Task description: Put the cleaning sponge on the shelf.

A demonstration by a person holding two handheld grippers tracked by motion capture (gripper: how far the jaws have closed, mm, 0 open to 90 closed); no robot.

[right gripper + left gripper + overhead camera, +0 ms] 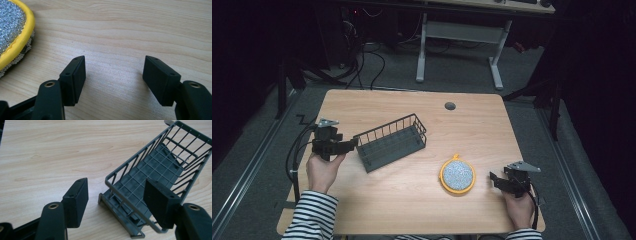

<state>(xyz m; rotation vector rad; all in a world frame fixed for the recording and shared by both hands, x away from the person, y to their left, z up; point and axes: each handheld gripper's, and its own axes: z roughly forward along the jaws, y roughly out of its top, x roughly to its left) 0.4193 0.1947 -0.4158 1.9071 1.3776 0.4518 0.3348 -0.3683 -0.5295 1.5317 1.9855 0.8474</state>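
left claw (115, 195) hanging open right at the near end of the tilted wire basket (155, 177), right claw (113, 75) open beside the scrubber (12, 30)

Both sleeves (310, 216) are striped black and white. The left gripper (353, 144) and right gripper (492, 179) are matte black, each topped by a grey three-cornered plate and trailing a black cable. In the gripper views the jaws end in flat rectangular black pads (76, 201) with small screw holes along the edge, mounted on rounded arms with a brass-ringed hole.
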